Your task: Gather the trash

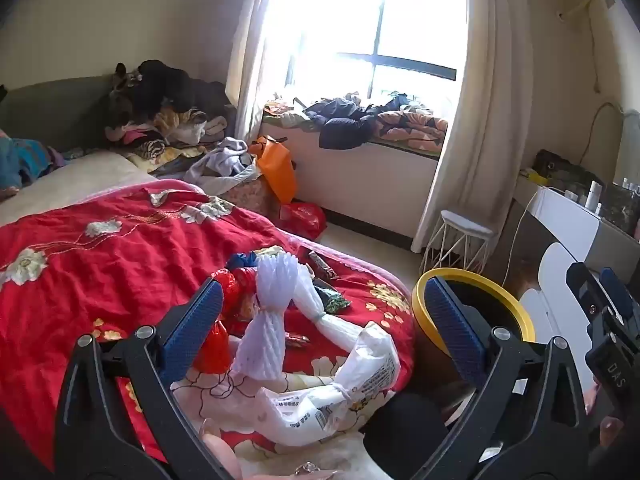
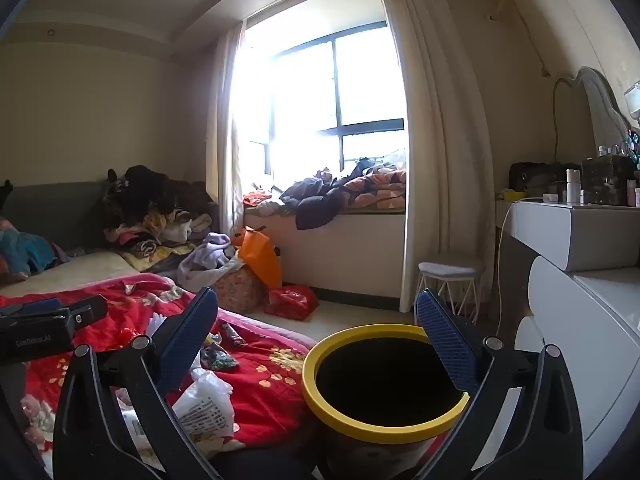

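Observation:
Trash lies on the red flowered quilt (image 1: 80, 280): white foam fruit nets (image 1: 272, 312), a crumpled white printed plastic bag (image 1: 340, 392), red wrappers (image 1: 232, 292) and small dark snack wrappers (image 1: 324, 268). My left gripper (image 1: 320, 308) hovers open over this pile, nothing between its blue pads. A dark bin with a yellow rim (image 2: 320, 392) stands beside the bed; its rim (image 1: 520, 320) also shows in the left wrist view. My right gripper (image 2: 316, 316) is open and empty, just above and before the bin's mouth. The white bag (image 2: 204, 408) shows at its lower left.
A white dressing table (image 2: 580, 216) with bottles and a mirror stands at the right. A small white wire stool (image 2: 448, 280) sits by the curtain. Orange (image 2: 260, 256) and red bags (image 2: 292, 300) lie on the floor by the window seat. Clothes are heaped at the bed's head (image 1: 168, 120).

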Action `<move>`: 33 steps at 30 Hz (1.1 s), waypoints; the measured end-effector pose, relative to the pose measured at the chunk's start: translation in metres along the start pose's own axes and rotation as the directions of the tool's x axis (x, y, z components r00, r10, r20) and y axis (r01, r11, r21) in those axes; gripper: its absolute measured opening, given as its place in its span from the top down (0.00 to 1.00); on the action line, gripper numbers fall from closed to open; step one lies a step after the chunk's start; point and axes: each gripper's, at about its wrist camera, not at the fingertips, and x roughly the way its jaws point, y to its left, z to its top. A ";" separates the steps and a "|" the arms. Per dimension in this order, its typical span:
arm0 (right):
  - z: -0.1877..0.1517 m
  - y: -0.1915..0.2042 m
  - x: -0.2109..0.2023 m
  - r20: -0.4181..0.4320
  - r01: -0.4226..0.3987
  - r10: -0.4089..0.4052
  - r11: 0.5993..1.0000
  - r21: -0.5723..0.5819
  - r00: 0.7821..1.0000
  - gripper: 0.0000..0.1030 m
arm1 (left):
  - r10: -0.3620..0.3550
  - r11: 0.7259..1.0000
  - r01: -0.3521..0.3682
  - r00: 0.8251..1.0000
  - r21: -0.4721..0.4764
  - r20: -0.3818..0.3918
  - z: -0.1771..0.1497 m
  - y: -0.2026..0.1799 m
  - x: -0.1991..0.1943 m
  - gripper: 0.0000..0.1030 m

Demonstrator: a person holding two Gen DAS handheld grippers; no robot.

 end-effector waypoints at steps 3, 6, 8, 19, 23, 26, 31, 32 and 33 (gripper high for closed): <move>0.000 0.000 0.002 -0.002 0.004 -0.004 1.000 -0.002 1.000 0.06 | 0.004 1.000 -0.004 1.000 0.009 0.007 0.000 -0.001 -0.001 0.09; 0.000 0.000 0.000 0.013 -0.001 0.001 1.000 0.000 1.000 0.06 | 0.000 1.000 0.000 1.000 0.011 0.012 0.000 -0.001 -0.001 0.09; 0.000 0.000 -0.001 0.014 0.001 -0.001 1.000 0.002 1.000 0.06 | 0.003 1.000 -0.003 1.000 0.012 0.012 0.000 -0.001 -0.001 0.09; -0.002 0.001 0.001 0.004 -0.005 0.005 1.000 0.003 1.000 0.06 | 0.004 1.000 -0.005 1.000 0.015 0.012 0.000 -0.001 -0.001 0.09; -0.002 0.001 0.001 0.005 -0.008 0.008 1.000 0.002 1.000 0.06 | 0.005 1.000 -0.005 1.000 0.012 0.013 -0.001 -0.001 -0.002 0.09; -0.001 0.002 0.000 0.008 -0.006 0.006 1.000 0.002 1.000 0.06 | 0.005 1.000 -0.006 1.000 0.016 0.014 -0.001 -0.002 -0.001 0.09; -0.004 0.000 0.004 0.004 -0.008 0.008 1.000 0.004 1.000 0.06 | 0.004 1.000 -0.004 1.000 0.017 0.015 -0.001 -0.002 -0.002 0.09; -0.003 0.000 0.004 0.003 -0.007 0.007 1.000 0.005 1.000 0.06 | 0.003 1.000 -0.004 1.000 0.017 0.014 -0.001 -0.002 -0.001 0.09; -0.003 0.000 0.004 0.001 -0.007 0.007 1.000 0.006 1.000 0.06 | 0.004 1.000 -0.004 1.000 0.016 0.014 -0.001 -0.002 -0.001 0.09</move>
